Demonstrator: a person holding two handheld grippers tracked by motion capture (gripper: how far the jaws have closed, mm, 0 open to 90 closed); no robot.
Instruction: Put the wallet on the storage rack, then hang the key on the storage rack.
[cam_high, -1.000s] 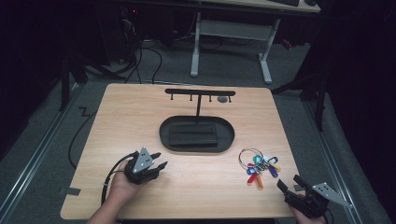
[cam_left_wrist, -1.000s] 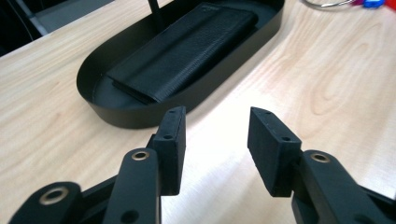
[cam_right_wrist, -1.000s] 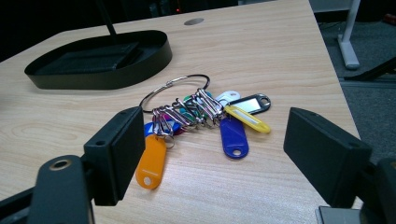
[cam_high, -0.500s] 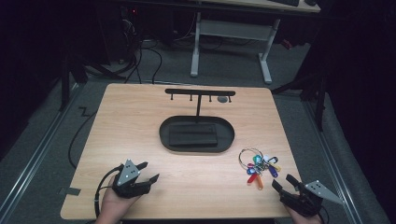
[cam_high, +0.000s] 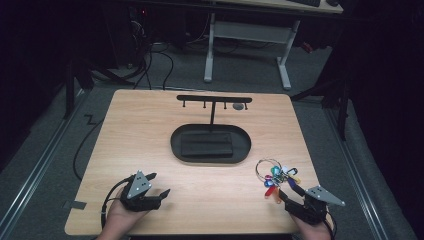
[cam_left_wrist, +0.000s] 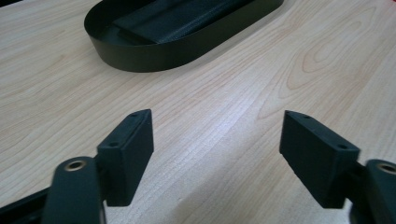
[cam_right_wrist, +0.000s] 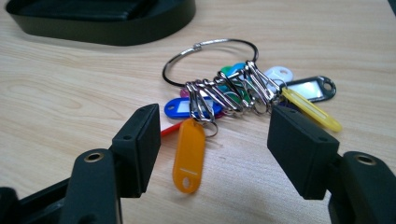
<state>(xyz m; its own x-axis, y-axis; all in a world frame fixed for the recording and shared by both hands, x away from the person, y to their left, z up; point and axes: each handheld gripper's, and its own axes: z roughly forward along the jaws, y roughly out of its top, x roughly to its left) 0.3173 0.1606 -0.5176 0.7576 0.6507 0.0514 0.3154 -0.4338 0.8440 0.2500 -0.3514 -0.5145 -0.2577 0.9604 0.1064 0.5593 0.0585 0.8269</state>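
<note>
A metal key ring (cam_high: 269, 167) with several coloured tags lies on the wooden table (cam_high: 150, 135) at the near right. My right gripper (cam_high: 285, 189) sits just behind it, pointing at the bunch. In the right gripper view the ring (cam_right_wrist: 210, 58) and an orange tag (cam_right_wrist: 189, 149) lie between the right gripper's (cam_right_wrist: 215, 133) jaws, which have just been closing; the pads touch nothing. My left gripper (cam_high: 159, 184) rests near the front left edge. Its jaws have just been opening, and the left gripper (cam_left_wrist: 217, 137) has only bare wood between them.
A black oval tray (cam_high: 176, 145) with a dark block inside stands mid-table, with a black T-shaped hook rack (cam_high: 214, 99) rising behind it. The tray's wall (cam_left_wrist: 154, 58) lies ahead of the left jaws. A cable trails from the left gripper.
The left gripper has slid a little toward the front left corner and its jaws have spread. The right gripper has moved left toward the key bunch, its jaws narrowing slightly.
</note>
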